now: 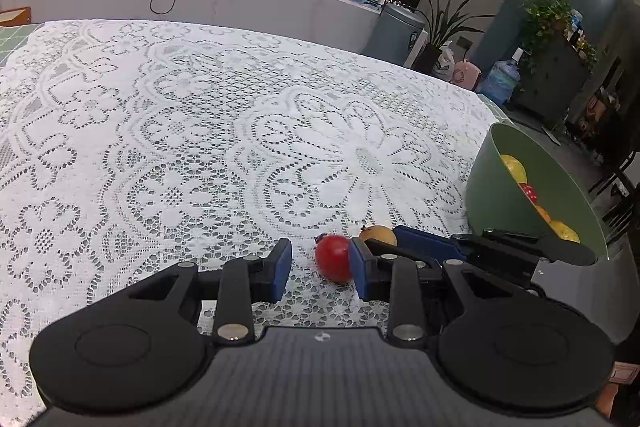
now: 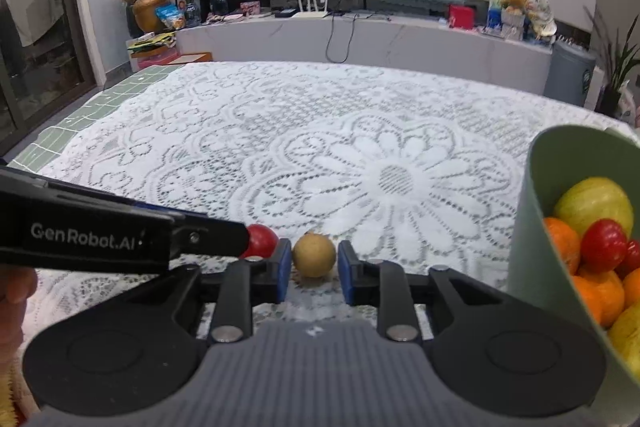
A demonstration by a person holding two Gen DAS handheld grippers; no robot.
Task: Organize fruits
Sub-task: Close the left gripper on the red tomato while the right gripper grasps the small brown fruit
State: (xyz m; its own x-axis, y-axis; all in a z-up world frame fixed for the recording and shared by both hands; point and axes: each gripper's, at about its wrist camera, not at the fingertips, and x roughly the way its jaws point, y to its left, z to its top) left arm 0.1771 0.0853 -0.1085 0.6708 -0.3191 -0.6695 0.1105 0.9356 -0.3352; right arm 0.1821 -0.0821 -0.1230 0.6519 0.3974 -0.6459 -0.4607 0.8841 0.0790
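Two grippers by the last two fruits on the lace cloth.

The left gripper (image 1: 320, 269) is open, and the red fruit (image 1: 334, 257) sits by its right finger. The right gripper (image 2: 313, 265) is open around the brown fruit (image 2: 314, 254), not squeezing it. The green bowl (image 2: 532, 227) of fruit stands on the right.

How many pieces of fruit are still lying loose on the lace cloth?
2. A red fruit lies by the left tool, and a tan fruit sits between the right tool's fingers. The tools may hide others.
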